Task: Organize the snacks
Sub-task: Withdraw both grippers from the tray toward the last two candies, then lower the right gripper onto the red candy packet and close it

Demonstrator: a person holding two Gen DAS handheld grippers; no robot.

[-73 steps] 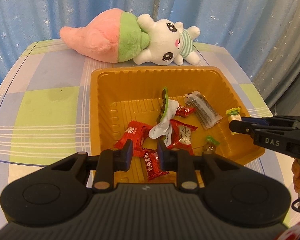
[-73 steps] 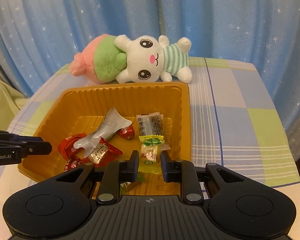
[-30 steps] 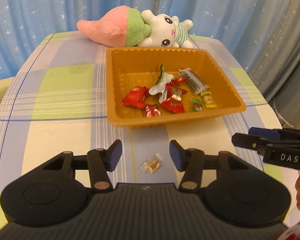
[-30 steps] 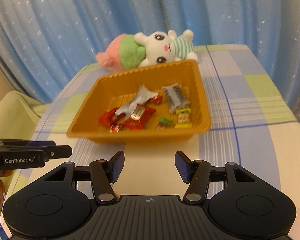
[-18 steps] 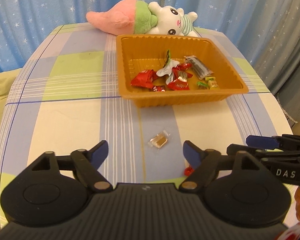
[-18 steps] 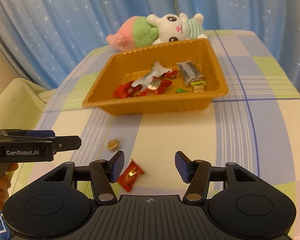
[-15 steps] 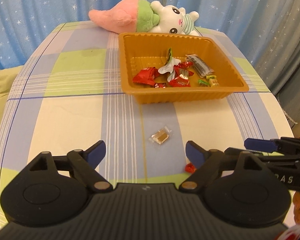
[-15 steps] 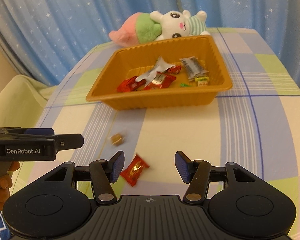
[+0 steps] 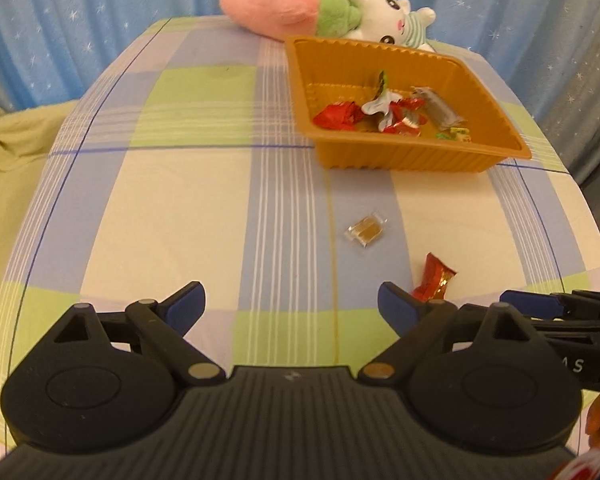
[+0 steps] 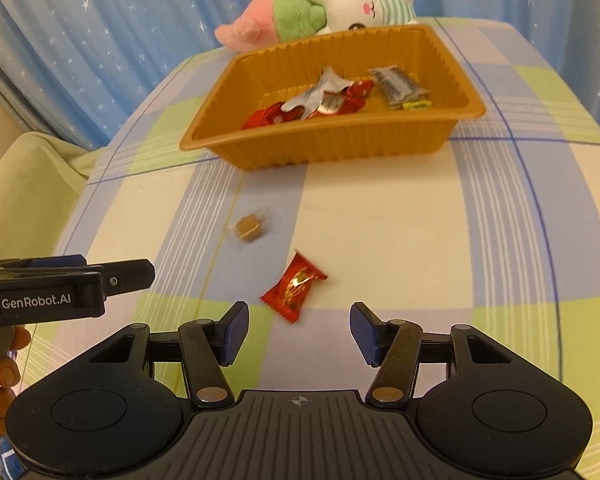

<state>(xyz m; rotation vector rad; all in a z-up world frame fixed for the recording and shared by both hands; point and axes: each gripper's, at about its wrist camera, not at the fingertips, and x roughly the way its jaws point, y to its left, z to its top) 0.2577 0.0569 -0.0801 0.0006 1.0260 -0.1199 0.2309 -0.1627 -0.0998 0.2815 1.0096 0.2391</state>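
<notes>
An orange tray [image 9: 400,158] [image 10: 332,140] holds several wrapped snacks at the far side of the table. Two snacks lie loose on the cloth nearer to me: a small clear-wrapped brown candy [image 9: 366,233] [image 10: 250,226] and a red foil candy [image 9: 434,277] [image 10: 294,286]. My left gripper [image 9: 292,306] is open wide and empty, low over the cloth, left of both candies. My right gripper [image 10: 298,332] is open and empty, with the red candy just ahead of its left finger [image 10: 232,330].
A pink, green and white plush toy [image 9: 324,8] [image 10: 312,14] lies behind the tray. The table has a checked cloth [image 9: 204,200]. Blue star curtains hang behind. A pale green cushion [image 10: 24,184] sits off the table's left edge.
Both grippers have pulled back from the tray toward the near table edge and opened. The two loose candies have come into view in front of them.
</notes>
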